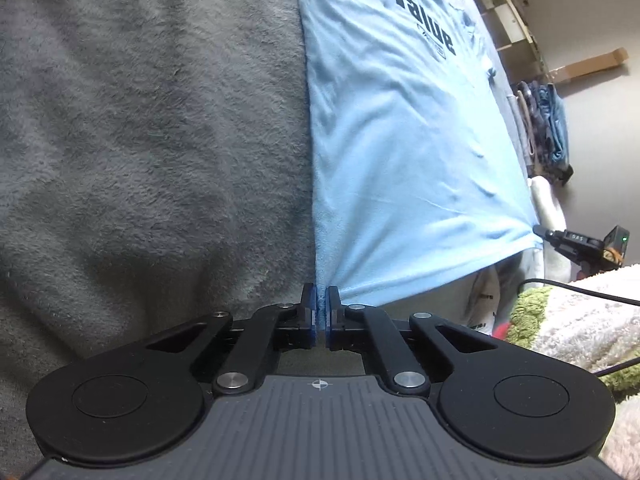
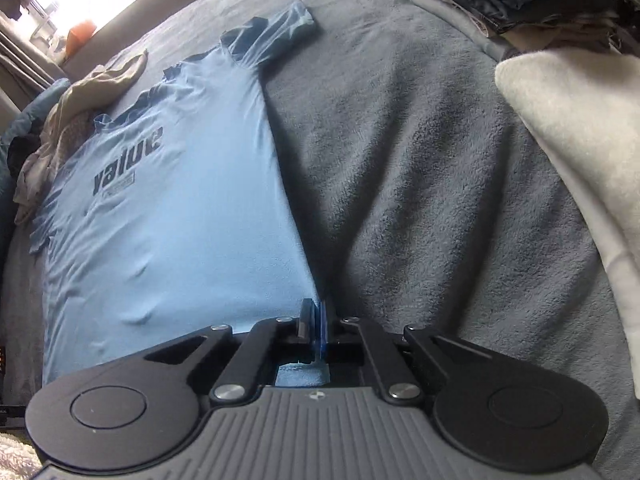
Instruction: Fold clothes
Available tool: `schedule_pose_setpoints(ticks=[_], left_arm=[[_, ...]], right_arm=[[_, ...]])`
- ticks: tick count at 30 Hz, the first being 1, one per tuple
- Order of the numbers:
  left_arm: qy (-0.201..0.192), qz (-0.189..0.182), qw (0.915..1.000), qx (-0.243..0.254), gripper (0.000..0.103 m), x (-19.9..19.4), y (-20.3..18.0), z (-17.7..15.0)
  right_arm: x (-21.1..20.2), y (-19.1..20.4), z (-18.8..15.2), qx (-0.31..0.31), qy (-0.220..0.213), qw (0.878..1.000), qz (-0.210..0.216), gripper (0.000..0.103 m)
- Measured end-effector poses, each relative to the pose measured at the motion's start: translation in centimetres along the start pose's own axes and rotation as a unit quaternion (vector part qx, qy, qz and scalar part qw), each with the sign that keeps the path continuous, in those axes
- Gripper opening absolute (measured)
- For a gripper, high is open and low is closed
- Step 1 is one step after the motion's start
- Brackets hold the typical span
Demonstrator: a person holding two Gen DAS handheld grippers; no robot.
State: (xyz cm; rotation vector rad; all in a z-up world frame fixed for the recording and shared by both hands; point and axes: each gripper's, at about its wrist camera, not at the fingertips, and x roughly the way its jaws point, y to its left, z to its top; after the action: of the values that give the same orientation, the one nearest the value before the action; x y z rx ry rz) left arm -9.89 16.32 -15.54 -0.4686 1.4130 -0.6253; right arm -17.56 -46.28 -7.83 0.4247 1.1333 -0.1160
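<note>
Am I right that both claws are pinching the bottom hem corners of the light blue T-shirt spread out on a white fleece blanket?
Nearly: the fleece blanket is grey, not white, as the right wrist view shows. The left claw and right claw do pinch the light blue T-shirt at its hem corners.

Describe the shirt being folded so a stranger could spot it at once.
On the grey fleece blanket covering the bed, a light blue T-shirt lies spread flat. Unlike the crumpled beige garment beside it, it bears the dark printed word "value".
</note>
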Motion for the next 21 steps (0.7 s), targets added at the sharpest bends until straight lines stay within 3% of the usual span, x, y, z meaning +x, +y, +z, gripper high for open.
schedule_pose_setpoints(ticks=[8, 11, 12, 13, 15, 19, 21], left_arm=[[0.022, 0.024, 0.9991, 0.026, 0.002, 1.8, -0.4, -0.3], [0.031, 0.034, 0.9975, 0.054, 0.006, 1.5, -1.0, -0.8], [0.041, 0.034, 0.9969, 0.058, 0.012, 1.4, -0.9, -1.0], [0.048, 0.036, 0.9962, 0.062, 0.019, 1.3, -0.8, -1.1], [0.058, 0.042, 0.9952, 0.068, 0.022, 0.8, -0.5, -1.4], [0.052, 0.048, 0.9956, 0.060, 0.024, -1.6, 0.7, -0.6], [0.019, 0.061, 0.9966, 0.052, 0.025, -3.4, 1.4, 0.7]], right_arm=[[4.0, 0.8, -0.3, -0.038, 0.048, 0.995, -0.072, 0.006], [3.6, 0.5, -0.1, -0.041, 0.056, 0.995, -0.069, 0.034], [3.3, 0.4, 0.0, -0.041, 0.061, 0.995, -0.070, 0.041], [2.9, 0.1, 0.1, -0.041, 0.064, 0.994, -0.075, 0.044], [2.0, -0.3, 0.4, -0.039, 0.071, 0.993, -0.088, 0.047], [-0.6, -0.1, 1.9, -0.028, 0.035, 0.993, -0.106, 0.047], [-1.7, 1.0, 3.0, -0.031, 0.003, 0.995, -0.098, 0.047]])
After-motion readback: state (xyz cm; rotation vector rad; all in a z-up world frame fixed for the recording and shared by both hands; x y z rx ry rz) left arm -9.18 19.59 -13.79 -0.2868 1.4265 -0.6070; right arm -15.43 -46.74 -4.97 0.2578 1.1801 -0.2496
